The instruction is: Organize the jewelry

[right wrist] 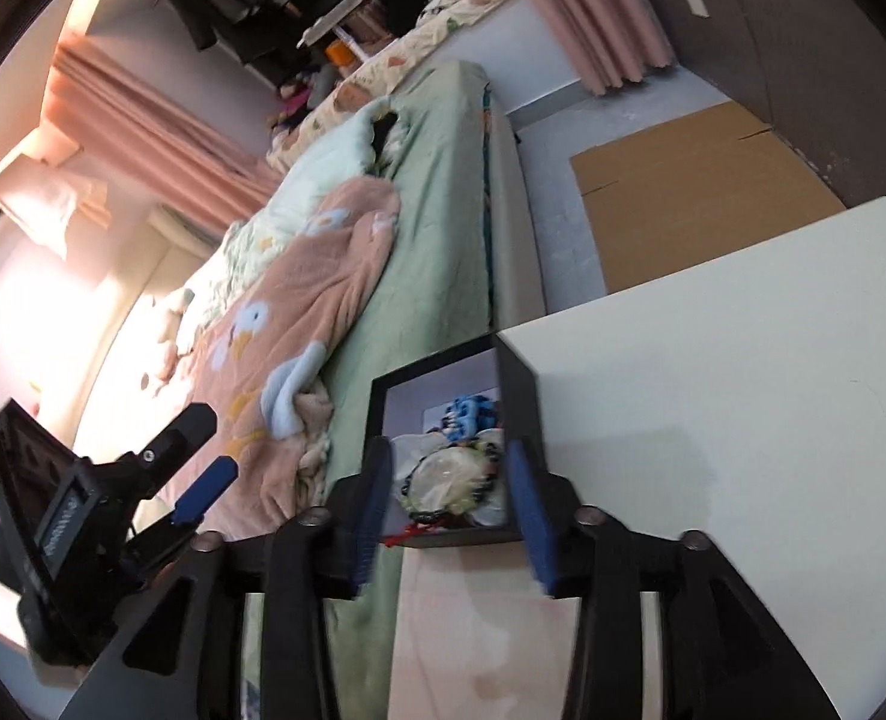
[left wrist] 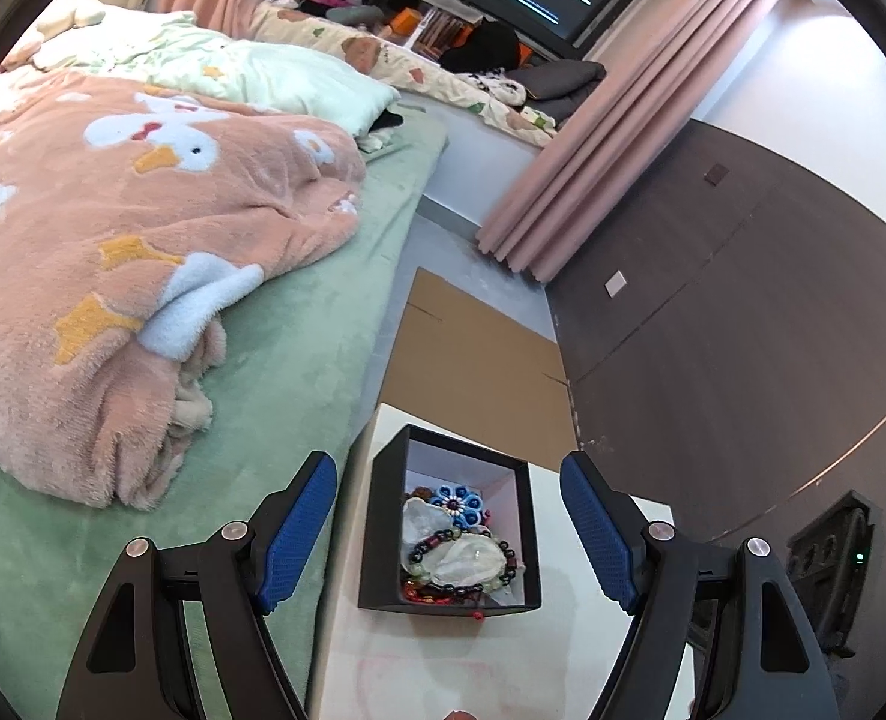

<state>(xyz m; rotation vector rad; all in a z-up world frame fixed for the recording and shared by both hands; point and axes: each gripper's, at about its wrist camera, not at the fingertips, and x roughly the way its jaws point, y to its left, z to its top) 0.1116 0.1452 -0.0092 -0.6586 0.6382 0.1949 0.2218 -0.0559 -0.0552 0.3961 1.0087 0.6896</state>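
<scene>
Blue pads of the left gripper (left wrist: 448, 531) fill the bottom of the left wrist view, spread wide with nothing between them. Between and just beyond the pads, low in the centre of the frame, a black box (left wrist: 383, 516) sits on the pale surface (left wrist: 563, 648). Inside it lies the jewelry (left wrist: 458, 546): a blue flower piece, bead bracelets, clear pouches and red cord. A bed (left wrist: 299, 324) with a pink blanket (left wrist: 113, 228) takes up the left half, and cardboard (left wrist: 473, 354) lies on the floor above the box.

From the right wrist view, the right gripper (right wrist: 452, 516) sits at the bottom centre, blurred, its pads partly apart and holding nothing. The box (right wrist: 518, 396) stands right at the fingertips, at the surface's (right wrist: 713, 420) edge next to the bed (right wrist: 437, 228), the jewelry (right wrist: 449, 474) showing between the pads. At the lower left the left gripper (right wrist: 197, 462) hangs over the blanket (right wrist: 299, 300). Cardboard (right wrist: 701, 192) shows at the upper right.
</scene>
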